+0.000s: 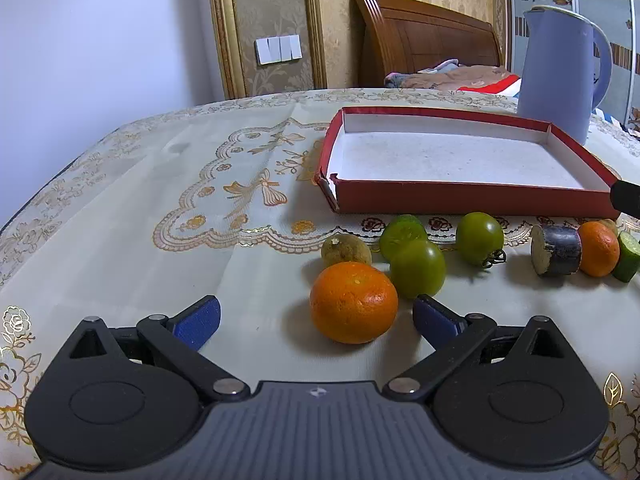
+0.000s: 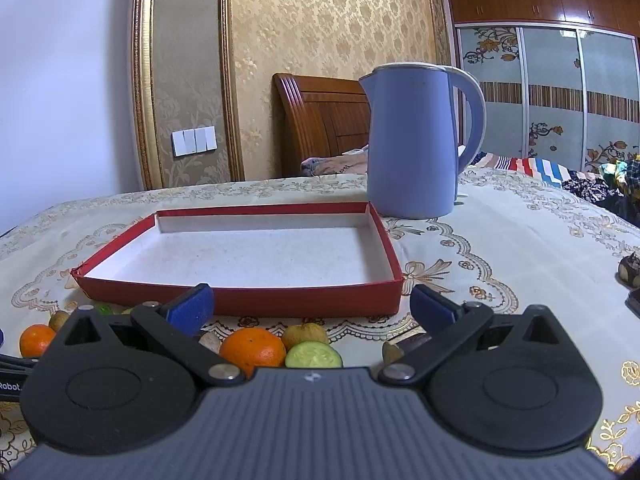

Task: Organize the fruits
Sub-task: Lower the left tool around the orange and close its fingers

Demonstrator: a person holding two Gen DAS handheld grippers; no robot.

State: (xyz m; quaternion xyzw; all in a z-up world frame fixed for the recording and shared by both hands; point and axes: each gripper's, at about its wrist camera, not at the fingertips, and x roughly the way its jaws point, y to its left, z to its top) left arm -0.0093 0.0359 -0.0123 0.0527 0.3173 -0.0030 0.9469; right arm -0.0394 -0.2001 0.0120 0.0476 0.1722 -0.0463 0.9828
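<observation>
Left gripper: low over the table, level, pointing forward; jaws spread wide, blue pads well apart, nothing clamped.
Right gripper: low, level, pointing forward; jaws spread wide, blue pads well apart, holding nothing.

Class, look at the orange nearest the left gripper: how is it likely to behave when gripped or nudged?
The orange is round and sits free on the smooth tablecloth, so a nudge would probably roll it. Its dimpled skin should give the blue pads fair grip. It looks firm, so it likely holds shape, and the open left gripper seems wide enough.
</observation>
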